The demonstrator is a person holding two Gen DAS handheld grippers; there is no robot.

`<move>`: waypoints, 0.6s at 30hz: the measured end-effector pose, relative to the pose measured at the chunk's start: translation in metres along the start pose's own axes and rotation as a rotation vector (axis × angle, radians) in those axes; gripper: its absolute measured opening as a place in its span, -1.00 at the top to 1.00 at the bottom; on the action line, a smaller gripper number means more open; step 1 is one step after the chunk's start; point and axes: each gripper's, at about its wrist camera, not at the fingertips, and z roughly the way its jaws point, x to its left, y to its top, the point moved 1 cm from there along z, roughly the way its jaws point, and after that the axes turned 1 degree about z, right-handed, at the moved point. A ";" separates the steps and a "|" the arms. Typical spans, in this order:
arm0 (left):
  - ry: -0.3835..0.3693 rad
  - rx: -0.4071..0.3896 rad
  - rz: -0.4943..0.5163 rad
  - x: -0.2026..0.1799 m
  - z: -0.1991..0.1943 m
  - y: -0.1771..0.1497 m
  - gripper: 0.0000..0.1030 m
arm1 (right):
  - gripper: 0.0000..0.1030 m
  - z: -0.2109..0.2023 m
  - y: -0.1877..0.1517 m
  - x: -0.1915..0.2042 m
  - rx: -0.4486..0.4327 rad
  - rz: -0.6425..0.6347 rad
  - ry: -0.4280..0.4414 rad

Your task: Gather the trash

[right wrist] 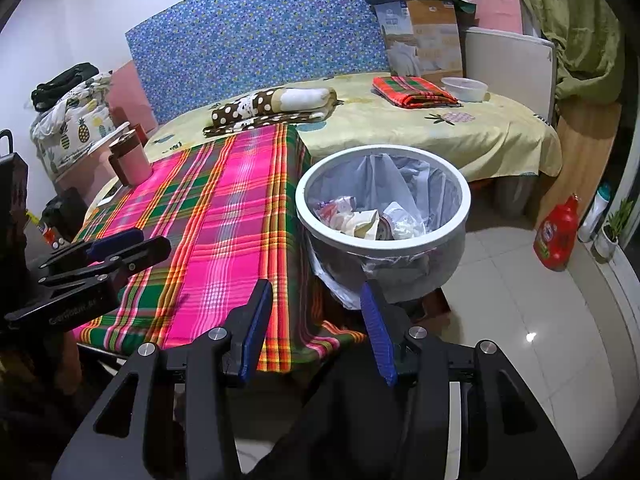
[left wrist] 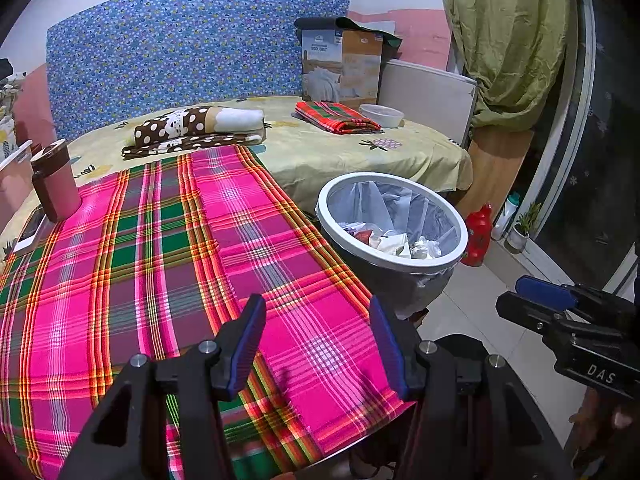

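A white-rimmed trash bin point(left wrist: 460, 248) with a clear liner stands on the floor beside the table; it also shows in the right wrist view point(right wrist: 464, 216). Crumpled paper and wrappers point(left wrist: 400, 242) lie inside it, as the right wrist view point(right wrist: 368, 220) shows too. My left gripper point(left wrist: 318, 344) is open and empty above the near edge of the pink plaid tablecloth point(left wrist: 160, 260). My right gripper point(right wrist: 316, 332) is open and empty, low in front of the bin and the table's corner. The right gripper point(left wrist: 560, 304) shows at the far right of the left wrist view.
A pink tumbler with a brown lid point(left wrist: 54, 180) stands on the table's far left. Behind is a bed point(left wrist: 320, 148) with folded cloths point(left wrist: 336, 116), a white bowl point(left wrist: 382, 114) and a box point(left wrist: 340, 66). A red bottle point(right wrist: 558, 232) stands on the tiled floor point(right wrist: 500, 300).
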 end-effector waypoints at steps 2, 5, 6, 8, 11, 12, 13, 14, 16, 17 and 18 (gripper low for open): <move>0.000 -0.001 0.000 0.000 -0.001 0.000 -0.09 | 0.07 0.000 0.000 0.001 0.000 -0.002 -0.002; 0.000 -0.001 0.001 -0.001 -0.001 -0.001 -0.08 | 0.07 0.000 -0.001 0.001 0.001 -0.003 -0.004; 0.000 -0.001 0.002 0.000 -0.002 -0.001 -0.08 | 0.07 0.000 -0.001 0.001 0.001 -0.004 -0.004; -0.001 -0.001 0.001 -0.001 -0.002 -0.001 -0.08 | 0.07 0.001 0.000 0.001 0.003 -0.004 -0.004; 0.000 0.000 0.000 -0.001 -0.001 -0.001 -0.08 | 0.07 0.001 0.000 0.001 0.003 -0.004 -0.005; -0.001 0.000 0.000 -0.002 -0.002 0.000 -0.08 | 0.07 0.001 0.000 0.001 0.005 -0.004 -0.005; -0.001 0.000 0.000 -0.002 -0.002 -0.001 -0.08 | 0.07 0.001 0.000 0.001 0.005 -0.003 -0.005; 0.000 0.000 0.001 -0.002 -0.002 0.000 -0.08 | 0.07 0.001 0.000 0.000 0.005 -0.004 -0.006; 0.000 0.001 0.001 -0.002 -0.002 -0.001 -0.08 | 0.07 0.002 0.000 0.000 0.006 -0.004 -0.006; 0.000 0.000 0.001 -0.002 -0.002 -0.001 -0.08 | 0.07 0.002 0.000 0.000 0.007 -0.004 -0.006; 0.001 0.000 0.001 -0.002 -0.002 -0.001 -0.08 | 0.07 0.002 0.000 0.000 0.007 -0.004 -0.006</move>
